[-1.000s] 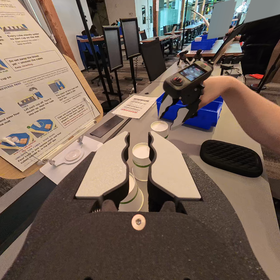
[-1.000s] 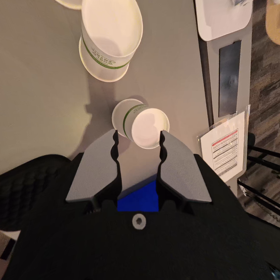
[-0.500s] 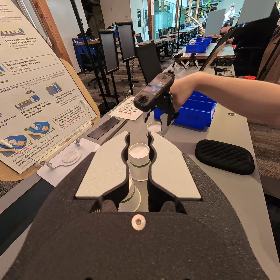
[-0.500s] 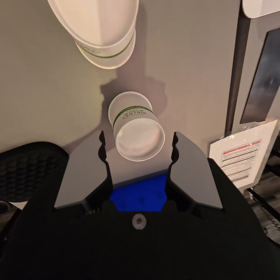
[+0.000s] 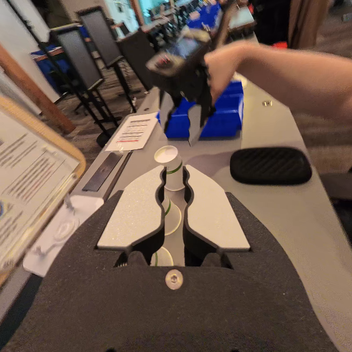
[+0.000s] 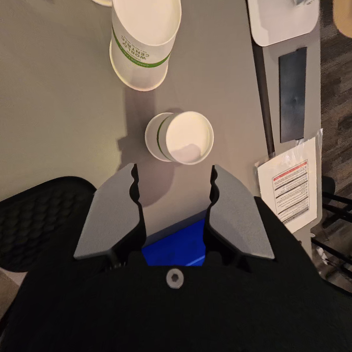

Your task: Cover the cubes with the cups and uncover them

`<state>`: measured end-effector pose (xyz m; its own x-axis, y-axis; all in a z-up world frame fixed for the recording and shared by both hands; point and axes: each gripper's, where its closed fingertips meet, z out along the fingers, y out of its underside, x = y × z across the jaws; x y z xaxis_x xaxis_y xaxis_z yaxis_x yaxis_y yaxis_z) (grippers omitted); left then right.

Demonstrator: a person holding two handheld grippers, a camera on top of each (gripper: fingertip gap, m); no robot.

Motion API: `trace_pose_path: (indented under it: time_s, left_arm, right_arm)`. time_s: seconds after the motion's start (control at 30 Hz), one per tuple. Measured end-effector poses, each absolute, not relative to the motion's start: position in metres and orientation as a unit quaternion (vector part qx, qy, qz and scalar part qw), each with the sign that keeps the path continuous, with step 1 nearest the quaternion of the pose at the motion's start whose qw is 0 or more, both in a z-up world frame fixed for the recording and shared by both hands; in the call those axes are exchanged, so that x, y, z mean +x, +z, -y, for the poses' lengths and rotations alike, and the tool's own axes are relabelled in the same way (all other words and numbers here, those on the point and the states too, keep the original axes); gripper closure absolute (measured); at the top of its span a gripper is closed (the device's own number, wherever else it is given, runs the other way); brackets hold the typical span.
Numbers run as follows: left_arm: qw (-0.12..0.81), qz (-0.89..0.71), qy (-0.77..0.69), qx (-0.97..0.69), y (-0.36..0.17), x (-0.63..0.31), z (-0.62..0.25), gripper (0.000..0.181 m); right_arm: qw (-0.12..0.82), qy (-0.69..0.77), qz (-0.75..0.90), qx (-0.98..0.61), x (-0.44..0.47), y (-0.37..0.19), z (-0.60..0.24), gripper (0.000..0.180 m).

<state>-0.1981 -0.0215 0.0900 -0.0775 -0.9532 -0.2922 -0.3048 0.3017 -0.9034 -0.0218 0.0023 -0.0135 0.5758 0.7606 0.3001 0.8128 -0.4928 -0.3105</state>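
— What is different now?

— The right gripper [image 6: 173, 167] went up. Half a second ago its fingers were around the far cup [image 6: 180, 138]. Now the tips are above it, not touching, and spread wider than a second ago.

— Did the cup move?

— It leans over a bit in the left wrist view [image 5: 168, 163] (before, it stood straight).

— And the left gripper [image 5: 173, 168]?

— It shifted back and swung right. Three upside-down cups now show between its fingers, not two.

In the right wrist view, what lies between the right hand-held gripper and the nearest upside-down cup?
Nothing: only bare grey table separates the right hand-held gripper from the upside-down cup, seen in the right wrist view.
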Motion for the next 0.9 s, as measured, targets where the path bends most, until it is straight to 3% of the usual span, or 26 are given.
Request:
trace_pose_path:
  time_s: [0.27,0.43,0.63,0.9]
  left_arm:
    - [0.340,-0.838,-0.142,-0.403,-0.010,-0.080,0.006,0.149]
    - [0.310,-0.860,-0.091,-0.395,-0.040,-0.045,-0.016,0.153]
    - [0.271,-0.877,-0.072,-0.391,-0.061,-0.038,-0.019,0.159]
    - [0.294,-0.873,-0.062,-0.383,-0.059,-0.034,-0.024,0.171]
  right_arm:
    - [0.337,0.012,0.388,-0.858,0.022,0.038,0.026,0.107]
    - [0.338,0.003,0.388,-0.857,0.041,0.041,0.042,0.108]
    - [0.327,0.000,0.395,-0.858,0.050,0.035,0.062,0.108]
    - [0.325,0.011,0.393,-0.860,0.056,0.025,0.069,0.108]
